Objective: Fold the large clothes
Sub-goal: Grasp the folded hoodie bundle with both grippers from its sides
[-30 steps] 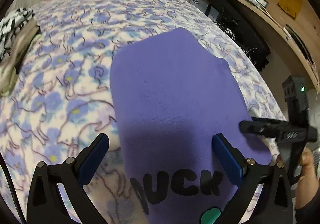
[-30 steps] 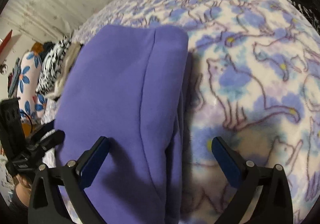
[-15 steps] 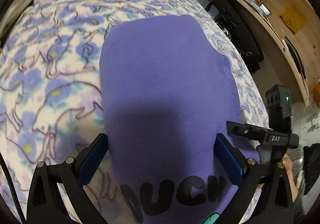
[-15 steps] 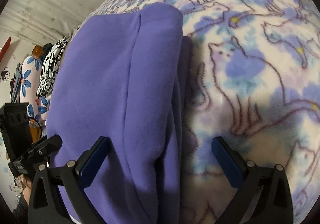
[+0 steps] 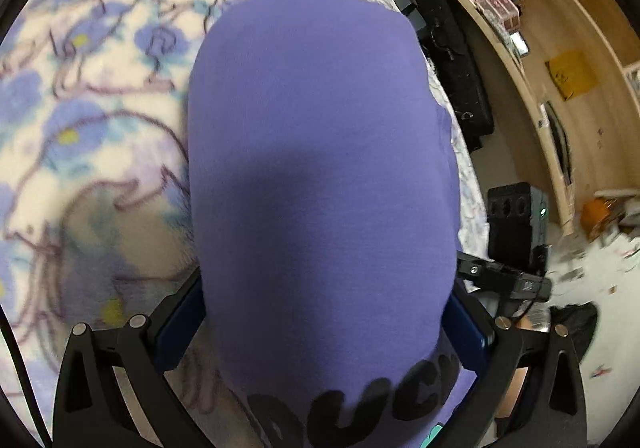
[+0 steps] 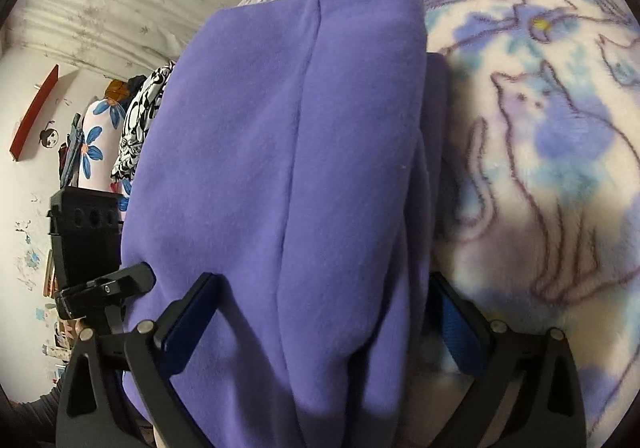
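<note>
A purple sweatshirt [image 5: 320, 168] with black lettering [image 5: 360, 400] lies folded on the cat-print blanket [image 5: 88, 96]. My left gripper [image 5: 320, 328] is open, its blue pads on either side of the folded garment's near end. My right gripper [image 6: 316, 324] is open too, straddling the other end of the purple sweatshirt [image 6: 280, 168], one pad over the cloth and one beside its edge. Each gripper shows in the other's view: the right one [image 5: 516, 280] at the garment's right edge, the left one [image 6: 92, 284] at its left edge.
A wooden shelf unit [image 5: 560, 68] with boxes stands right of the bed, with a black bag [image 5: 456, 68] against it. A black-and-white garment [image 6: 140, 120] and a flowered cushion [image 6: 96, 144] lie at the bed's far side. The cat-print blanket [image 6: 540, 168] spreads to the right.
Both grippers have moved down and forward onto the folded sweatshirt, so it now fills the space between the fingers. Both stay open.
</note>
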Available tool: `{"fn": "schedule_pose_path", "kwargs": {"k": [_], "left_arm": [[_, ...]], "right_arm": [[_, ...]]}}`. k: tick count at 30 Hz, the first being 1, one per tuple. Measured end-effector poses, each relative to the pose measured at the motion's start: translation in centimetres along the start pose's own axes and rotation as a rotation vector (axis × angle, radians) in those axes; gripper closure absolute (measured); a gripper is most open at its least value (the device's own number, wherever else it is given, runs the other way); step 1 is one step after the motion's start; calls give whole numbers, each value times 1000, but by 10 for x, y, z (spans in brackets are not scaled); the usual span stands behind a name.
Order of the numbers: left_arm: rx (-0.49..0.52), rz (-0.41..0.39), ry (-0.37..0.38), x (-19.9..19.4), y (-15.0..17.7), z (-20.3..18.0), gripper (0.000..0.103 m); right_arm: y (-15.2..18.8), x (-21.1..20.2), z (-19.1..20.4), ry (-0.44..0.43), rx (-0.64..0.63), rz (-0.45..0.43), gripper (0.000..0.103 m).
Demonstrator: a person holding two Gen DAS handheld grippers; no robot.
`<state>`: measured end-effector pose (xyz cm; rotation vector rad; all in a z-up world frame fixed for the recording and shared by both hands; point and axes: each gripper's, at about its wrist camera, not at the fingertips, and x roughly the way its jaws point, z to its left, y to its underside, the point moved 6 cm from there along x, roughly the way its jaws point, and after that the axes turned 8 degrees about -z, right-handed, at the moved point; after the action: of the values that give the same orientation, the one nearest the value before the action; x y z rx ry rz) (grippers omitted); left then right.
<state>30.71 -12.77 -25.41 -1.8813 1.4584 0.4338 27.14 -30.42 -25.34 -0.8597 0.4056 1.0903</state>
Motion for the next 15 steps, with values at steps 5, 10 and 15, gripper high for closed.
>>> {"fn": "schedule_pose_path", "kwargs": {"k": [5,10,15], "left_arm": [[-59,26,34,12,2,5,0],[-71,0,18,11,3,-1,0],[-50,-32,-18,6,5,-7,3]], "right_arm": [[3,-3,3,-55,42,-33,29],[4,-7,7,-73,61,-60,41],[5,-17,2,-60,76,-101,51]]}}
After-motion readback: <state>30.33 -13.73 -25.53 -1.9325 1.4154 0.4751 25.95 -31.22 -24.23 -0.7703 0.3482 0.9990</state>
